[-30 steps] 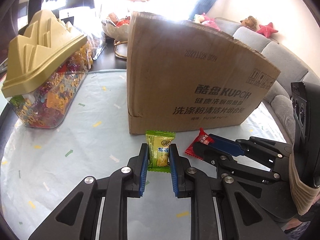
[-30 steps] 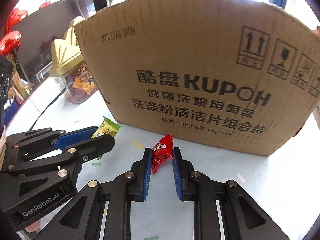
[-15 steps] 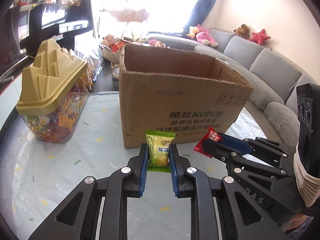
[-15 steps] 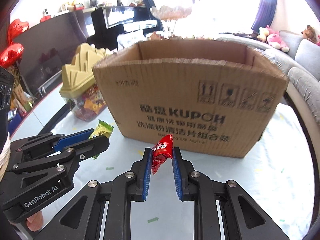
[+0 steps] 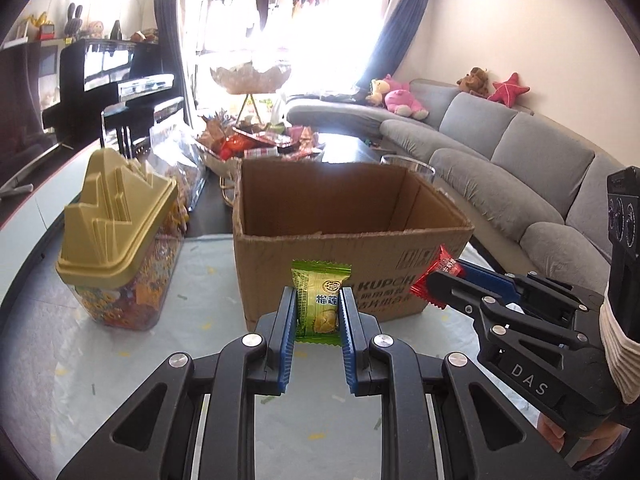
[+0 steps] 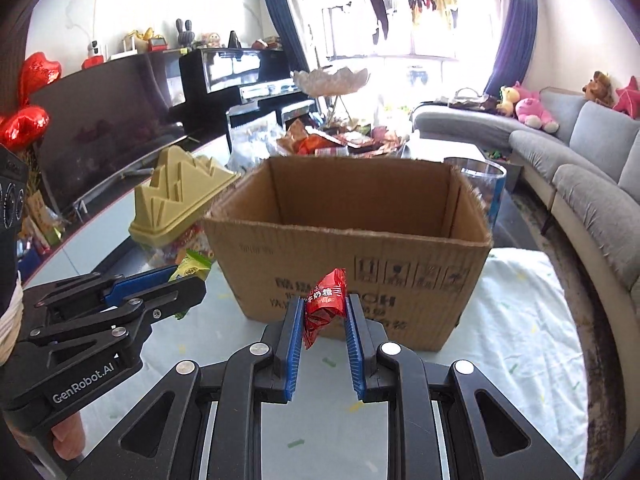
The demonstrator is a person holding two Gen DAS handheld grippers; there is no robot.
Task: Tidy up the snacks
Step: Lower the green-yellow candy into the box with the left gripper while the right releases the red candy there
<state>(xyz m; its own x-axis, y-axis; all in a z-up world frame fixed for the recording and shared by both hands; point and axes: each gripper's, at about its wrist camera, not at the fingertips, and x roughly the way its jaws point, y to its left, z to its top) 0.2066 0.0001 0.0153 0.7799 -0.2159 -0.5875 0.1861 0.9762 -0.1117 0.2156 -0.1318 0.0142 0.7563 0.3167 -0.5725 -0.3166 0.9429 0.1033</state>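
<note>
Living room w/ grey sofa point(image 5: 532, 148) & bright window behind; pale speckled surface point(image 5: 80, 360) carries the work. Far left of the left hand-held gripper point(image 5: 318, 316) stands a clear candy jar w/ gold stepped lid point(image 5: 116, 236), well apart from both tools, prob. a store for other sweets. Left hand-held gripper is pressed together on a green snack packet point(image 5: 320, 300), held upright by its side edges so the wrapper stays flat & drops clean. Straight ahead, just beyond the tips, sits the open cardboard box point(image 5: 348, 208), top flaps gone, so it reads as the drop-off bin. To the right, the right hand-held gripper point(image 6: 323, 320) pinches a red candy wrapper point(image 6: 326, 300), crumpled, tip poking above the pads; box is dead ahead of it too. Both tools sit side by side, near but not touching, each w/ one snack, likely to drop both in one go.

Vs. a sec ago: both have risen. Box then filled the view as a front wall only; now its rim & inner walls show from above. Grips unchanged, neither packet slipped.
</note>
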